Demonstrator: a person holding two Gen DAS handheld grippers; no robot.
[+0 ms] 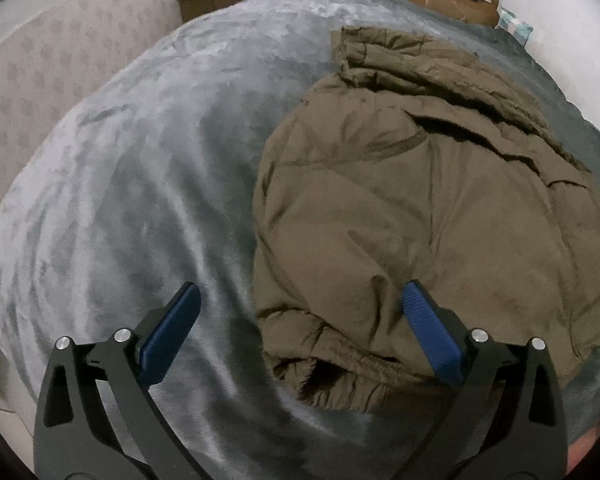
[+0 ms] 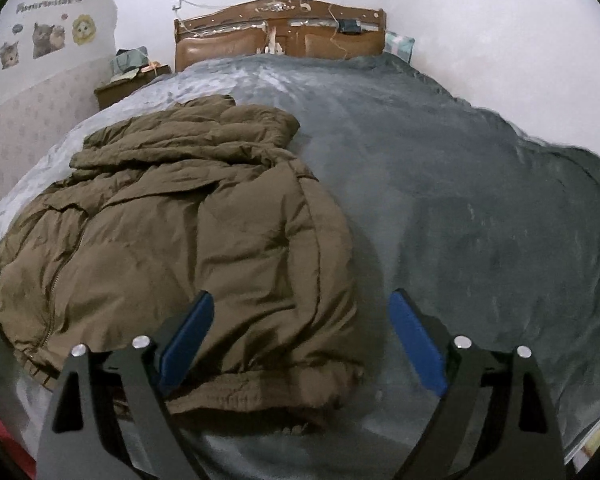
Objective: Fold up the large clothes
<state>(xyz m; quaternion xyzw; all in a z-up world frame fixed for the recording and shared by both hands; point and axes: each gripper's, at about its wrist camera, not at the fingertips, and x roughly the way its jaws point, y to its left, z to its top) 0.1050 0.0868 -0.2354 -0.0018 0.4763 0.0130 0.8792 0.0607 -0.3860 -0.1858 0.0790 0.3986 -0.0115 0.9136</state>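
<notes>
We hold our left gripper (image 1: 300, 316) with its jaws spread wide and nothing between the pads; its blue fingers (image 1: 172, 332) hang above the bed without pressing on anything. One finger sits over the bare grey blanket (image 1: 140, 184), the other over the near hem of the olive-brown padded jacket (image 1: 420, 200), so the jacket's left edge falls in the gap between them, though we grip none of it. Our right gripper (image 2: 302, 336) is likewise wide open and empty, its blue fingers (image 2: 416, 340) apart over the bed: one hovers above the jacket (image 2: 188, 232) near its elastic hem, the other above the blanket (image 2: 480, 208), and the jacket's right edge lies in the gap. Both grippers tilt steeply downward toward the foot end of the bed, pointing along it toward the wooden headboard (image 2: 280, 28). The jacket lies loose on the blanket, folded into a rumpled block with its hem toward us and its collar end bunched toward the headboard; a zipper line runs down its left part in the right wrist view. A small bedside table (image 2: 128, 84) stands by the wall to the left of the headboard, with cat stickers (image 2: 48, 40) on the wall above it.
</notes>
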